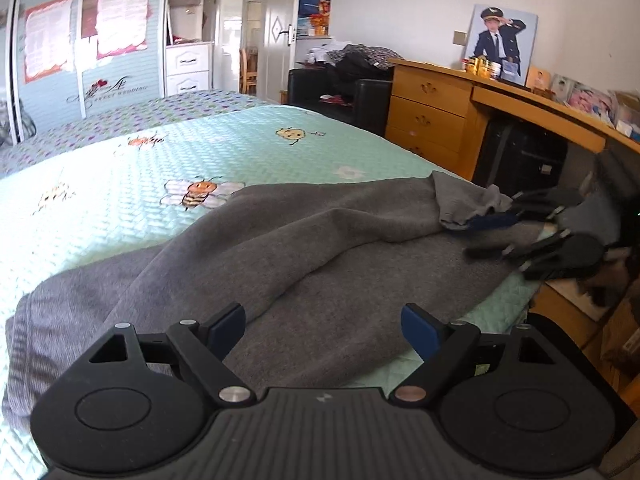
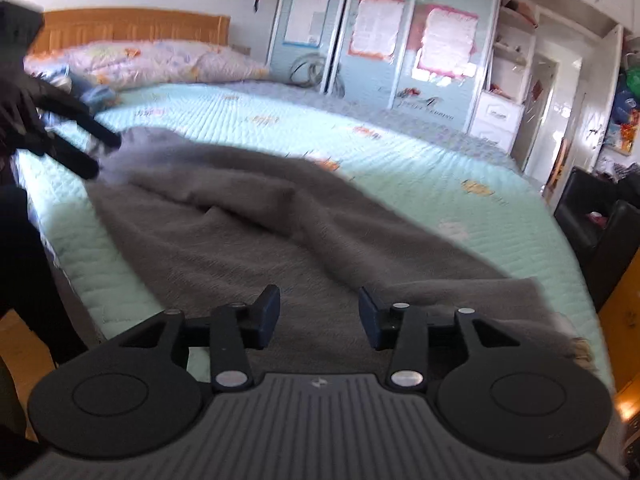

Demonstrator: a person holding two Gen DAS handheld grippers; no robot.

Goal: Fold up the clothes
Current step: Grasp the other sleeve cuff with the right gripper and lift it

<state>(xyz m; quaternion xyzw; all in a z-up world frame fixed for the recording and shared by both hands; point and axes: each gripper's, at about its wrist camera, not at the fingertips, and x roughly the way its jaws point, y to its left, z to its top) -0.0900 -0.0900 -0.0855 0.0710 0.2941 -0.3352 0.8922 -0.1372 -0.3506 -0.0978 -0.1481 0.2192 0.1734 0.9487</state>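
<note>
Right wrist view: smeared throughout, edges soft.
Grey garment (image 2: 304, 216): near edge hidden behind the right gripper (image 2: 319, 317); weave unreadable in the blur.
Left gripper (image 2: 94, 152): a dark streak at the frame's left edge, finger gap unclear.
Garment end (image 1: 472, 204): bunched beside the other gripper's blurred fingers (image 1: 492, 222); contact cannot be told.
Wardrobe posters (image 1: 120, 20): print too small to read.
Person's hand (image 2: 16, 112): cut off by the left edge.

Left black hand-held gripper (image 1: 323, 330), blue pads: jaws wide, nothing between, pointing toward 12 o'clock, tilted down. Right black hand-held gripper (image 2: 319, 316): jaws partly apart, empty, tilted down.
</note>
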